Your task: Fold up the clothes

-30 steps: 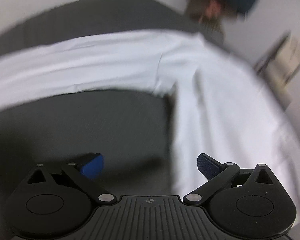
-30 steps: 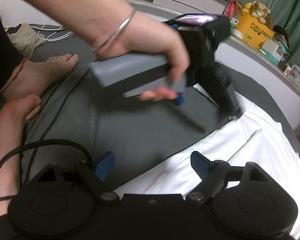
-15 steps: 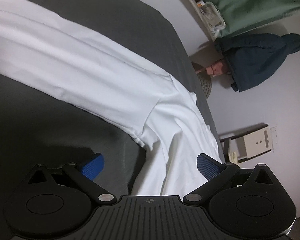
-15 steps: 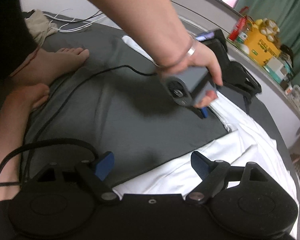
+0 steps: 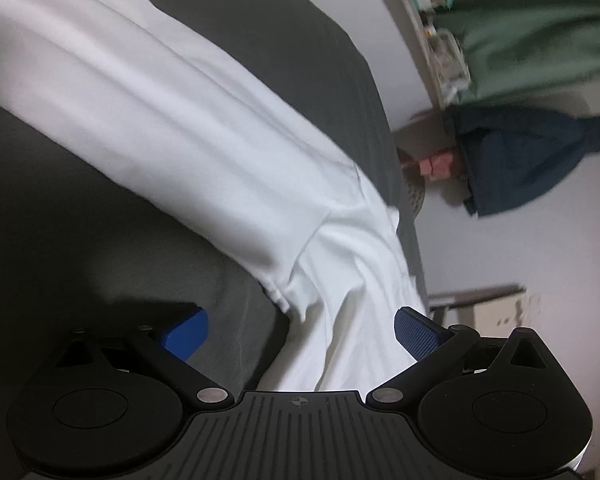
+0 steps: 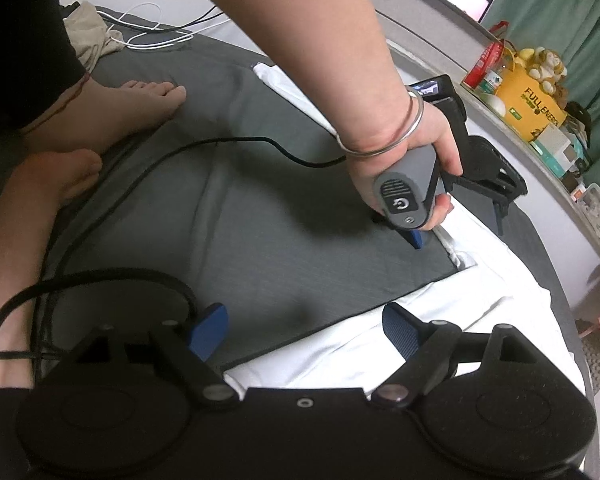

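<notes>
A: Closest in the right wrist view?

B: The right hand-held gripper (image 6: pixel 304 332), black with blue-padded fingers, its jaws spread wide and holding nothing. One blue pad (image 6: pixel 206 334) sits over the dark grey bed sheet (image 6: pixel 228 216), the other over the edge of the white cotton garment (image 6: pixel 440 312).

A: And the left one?

B: The left hand-held gripper (image 5: pixel 300 330) is likewise spread apart and empty. In its own view the hem corner of the white garment (image 5: pixel 204 152) lies between the fingers, just ahead of them; I cannot tell whether either pad touches the cloth.

A: Where does the garment lie?

B: Flat on the grey bed sheet (image 5: pixel 112 256), stretched in a long band, with soft wrinkles near the hem and one side reaching the bed's edge.

A: Further out?

B: From the right wrist view, the person's left hand (image 6: pixel 412 152), wearing a thin silver bangle (image 6: pixel 384 136), grips the grey handle of the left gripper, which points down at the garment's edge. A black cable (image 6: pixel 140 172) runs across the sheet. Two bare feet (image 6: pixel 140 108) rest on the bed to the left.

A: And at the back?

B: A yellow cardboard box (image 6: pixel 532 104) and small clutter on a grey ledge, green curtains (image 6: pixel 572 8), and white cords (image 6: pixel 152 36) by a beige cloth.
</notes>
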Motion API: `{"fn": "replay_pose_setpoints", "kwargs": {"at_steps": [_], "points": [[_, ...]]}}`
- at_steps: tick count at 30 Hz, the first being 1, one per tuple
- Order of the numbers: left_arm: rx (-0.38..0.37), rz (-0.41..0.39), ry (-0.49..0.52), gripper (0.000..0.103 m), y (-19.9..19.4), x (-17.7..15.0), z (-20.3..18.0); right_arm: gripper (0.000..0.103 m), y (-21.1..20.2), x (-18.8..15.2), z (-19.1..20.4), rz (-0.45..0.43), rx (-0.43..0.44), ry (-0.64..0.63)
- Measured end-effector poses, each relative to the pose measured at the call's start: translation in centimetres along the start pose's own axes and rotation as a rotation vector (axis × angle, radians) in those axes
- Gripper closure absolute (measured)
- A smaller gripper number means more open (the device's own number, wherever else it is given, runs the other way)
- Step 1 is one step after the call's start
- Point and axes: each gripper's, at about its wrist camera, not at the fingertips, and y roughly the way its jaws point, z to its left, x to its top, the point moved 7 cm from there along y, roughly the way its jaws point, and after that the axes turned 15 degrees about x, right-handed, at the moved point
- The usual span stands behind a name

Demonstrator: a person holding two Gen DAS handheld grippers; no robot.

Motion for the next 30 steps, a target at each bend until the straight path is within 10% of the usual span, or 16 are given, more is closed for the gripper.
{"fn": "replay_pose_setpoints", "kwargs": {"at_steps": [7,16,21,30], "points": [[0.01,-0.049,0.038,0.007,0.6,1.2,-0.5,0.019,-0.3,-0.2,0.3,0.015,0.002,-0.029],[0.061,-0.1,0.063,0.048,1.8,1.5,-0.8,0.029,0.9,-1.1,3.0,0.1,0.109,-0.121],[0.117,-0.149,0.083,0.092,2.2,1.8,-0.7,0.039,1.1,-1.1,4.0,0.113,0.132,-0.144],[0.172,-0.237,0.163,0.097,1.0,4.1,-0.9,0.054,1.5,-2.1,1.2,0.146,0.108,-0.018]]}}
